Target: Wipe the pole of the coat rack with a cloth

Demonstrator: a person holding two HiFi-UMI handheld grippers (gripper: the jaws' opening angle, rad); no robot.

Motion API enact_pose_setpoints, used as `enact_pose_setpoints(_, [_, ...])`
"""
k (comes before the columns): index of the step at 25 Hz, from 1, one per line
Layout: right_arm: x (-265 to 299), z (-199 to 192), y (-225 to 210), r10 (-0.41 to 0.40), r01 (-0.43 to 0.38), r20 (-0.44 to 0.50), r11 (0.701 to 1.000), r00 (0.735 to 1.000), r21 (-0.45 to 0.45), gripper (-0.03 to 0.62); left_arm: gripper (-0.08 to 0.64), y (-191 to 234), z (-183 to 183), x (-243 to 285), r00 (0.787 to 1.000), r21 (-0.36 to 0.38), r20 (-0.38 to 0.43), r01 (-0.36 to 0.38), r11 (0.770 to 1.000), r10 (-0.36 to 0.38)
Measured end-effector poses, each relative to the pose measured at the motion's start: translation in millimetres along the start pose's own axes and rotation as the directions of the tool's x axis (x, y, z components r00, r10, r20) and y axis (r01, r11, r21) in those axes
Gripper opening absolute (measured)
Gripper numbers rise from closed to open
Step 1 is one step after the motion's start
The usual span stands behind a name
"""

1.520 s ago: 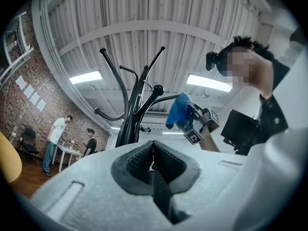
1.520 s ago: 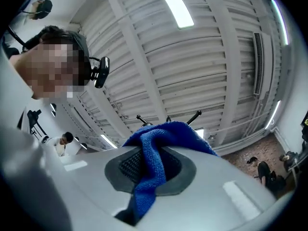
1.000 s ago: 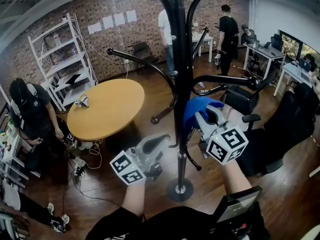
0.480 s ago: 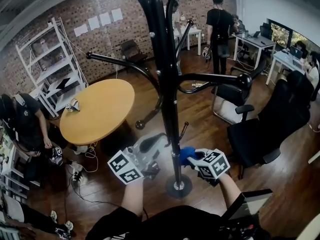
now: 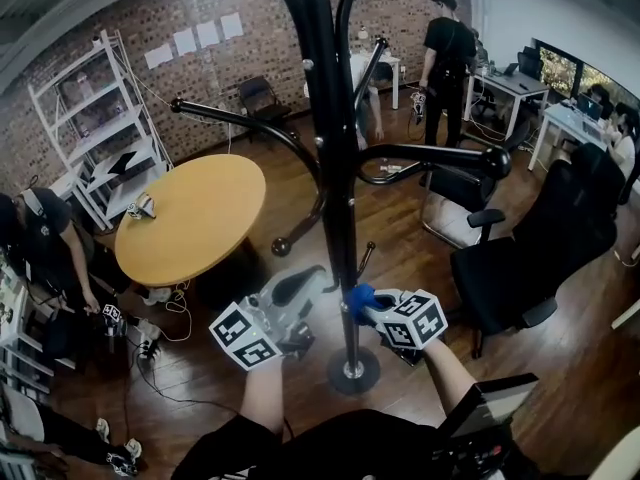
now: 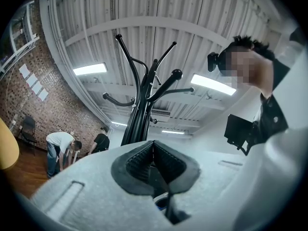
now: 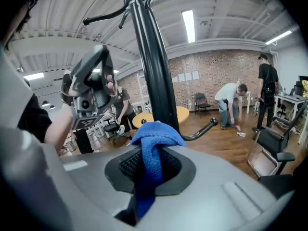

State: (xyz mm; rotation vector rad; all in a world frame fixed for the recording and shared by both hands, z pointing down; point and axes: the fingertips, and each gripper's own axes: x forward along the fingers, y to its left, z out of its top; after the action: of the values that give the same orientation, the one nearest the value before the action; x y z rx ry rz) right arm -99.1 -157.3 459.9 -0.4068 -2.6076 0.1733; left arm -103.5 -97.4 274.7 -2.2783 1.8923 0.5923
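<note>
The black coat rack pole rises from its round base right in front of me. My right gripper is shut on a blue cloth, and the cloth presses against the pole's right side low down, a little above the base. In the right gripper view the cloth bulges out of the jaws of that gripper, with the pole just behind it. Left of the pole my left gripper hovers, apart from it. In its own view the left gripper points up at the rack's top, its jaws shut with nothing between them.
Curved hook arms jut left and right at mid height. A round wooden table stands at the left, black office chairs at the right. White shelving lines the brick wall. People stand at the back and far left.
My right gripper has slid the blue cloth down the pole from mid height to near the base. The left gripper has stayed in place.
</note>
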Motion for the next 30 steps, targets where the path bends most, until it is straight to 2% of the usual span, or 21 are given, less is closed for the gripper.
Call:
enact_pose_setpoints(3, [-8.3,31.6,4.1,-0.042,0.043,0.173,0.999,0.984,0.0,0.021,0.0,-1.6,4.7,-11.2,1.0,0.015,0.011,-0.023,1.0,0.023])
enact_pose_setpoints(4, [-19.4,51.3,8.8,-0.038,0.04,0.255,0.999,0.966,0.0,0.021,0.0,-1.2,7.2,-14.7,0.999,0.021,0.014,-0.032,0.999,0.031])
enact_pose_setpoints(6, [-45.4,102.4,23.1,-0.01,0.025,0.407,0.999,0.913,-0.031,0.021,0.0,0.7,13.3,-20.1,0.999,0.031,0.023,-0.045,0.998,0.045])
enact_pose_setpoints(8, [-74.1,159.4,37.5,-0.005,0.062,0.531,0.994,0.847,-0.089,0.021,0.0,0.7,18.5,-22.2,0.998,0.038,0.032,-0.052,0.998,0.05])
enact_pose_setpoints(9, [-90.5,187.6,43.6,-0.013,0.097,0.591,0.989,0.807,-0.109,0.021,0.0,-0.5,20.0,-22.6,0.998,0.042,0.035,-0.052,0.998,0.051])
enact_pose_setpoints(12, [-145.6,259.6,57.8,-0.029,0.184,0.748,0.975,0.663,-0.126,0.021,0.0,-6.4,22.4,-24.3,0.998,0.054,0.04,-0.049,0.997,0.047])
enact_pose_setpoints(13, [-164.0,277.5,62.1,-0.026,0.199,0.782,0.972,0.623,-0.126,0.021,0.0,-7.9,22.9,-25.4,0.998,0.057,0.04,-0.049,0.997,0.047])
enact_pose_setpoints(14, [-181.5,291.3,66.3,-0.021,0.206,0.804,0.97,0.594,-0.127,0.021,0.0,-8.9,23.6,-26.9,0.998,0.06,0.041,-0.051,0.997,0.049])
enact_pose_setpoints(17, [-229.5,307.7,78.9,-0.001,0.23,0.841,0.962,0.541,-0.147,0.023,0.0,-10.2,26.2,-32.3,0.997,0.069,0.045,-0.063,0.996,0.06])
enact_pose_setpoints(18, [-247.3,307.5,85.7,0.018,0.24,0.858,0.957,0.513,-0.163,0.023,0.0,-10.0,27.1,-33.4,0.997,0.073,0.045,-0.067,0.995,0.064])
enact_pose_setpoints(21, [-303.3,304.4,110.4,0.069,0.277,0.916,0.942,0.395,-0.191,0.023,0.0,-8.0,30.9,-32.5,0.997,0.078,0.043,-0.069,0.995,0.066])
enact_pose_setpoints(22, [-314.9,303.8,116.4,0.071,0.297,0.927,0.936,0.369,-0.19,0.023,0.0,-7.5,32.2,-31.9,0.997,0.078,0.043,-0.068,0.995,0.064])
enact_pose_setpoints(25, [-315.5,304.0,122.2,0.076,0.307,0.936,0.933,0.345,-0.189,0.023,0.0,-8.0,32.5,-32.8,0.997,0.076,0.045,-0.064,0.995,0.06])
enact_pose_setpoints(27, [-299.5,306.4,114.1,0.07,0.286,0.933,0.941,0.353,-0.179,0.023,0.0,-10.9,29.5,-31.1,0.998,0.07,0.043,-0.054,0.996,0.051])
enact_pose_setpoints(28, [-287.2,308.2,106.0,0.055,0.289,0.927,0.942,0.372,-0.172,0.023,0.0,-13.0,27.6,-28.6,0.998,0.066,0.04,-0.046,0.997,0.044])
enact_pose_setpoints(30, [-253.7,310.7,86.0,0.018,0.303,0.899,0.938,0.438,-0.167,0.023,0.0,-16.7,23.9,-23.7,0.999,0.059,0.033,-0.033,0.998,0.031])
